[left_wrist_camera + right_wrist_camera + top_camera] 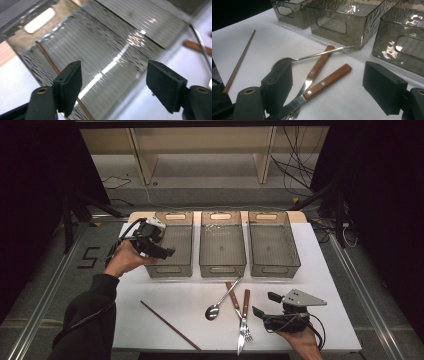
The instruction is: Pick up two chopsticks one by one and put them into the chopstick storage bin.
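Cutlery is being sorted into bins — one chopstick is already dropped in the left bin.

The left gripper point(161, 251) is held over the near end of the left bin point(172, 270) with its jaws wide and nothing between them; a chopstick point(47, 57) is seen lying on that bin's floor along one wall. The release step is judged done. A second chopstick point(170, 318) is left on the white table point(330, 285), well apart from the spoon point(220, 302), knife point(233, 297) and fork point(245, 317), which lie crossed just beside the right gripper point(264, 305) — its jaws are also wide and empty. The next pick is best taken at the lone chopstick, with open room around it; the near table edge is close by.
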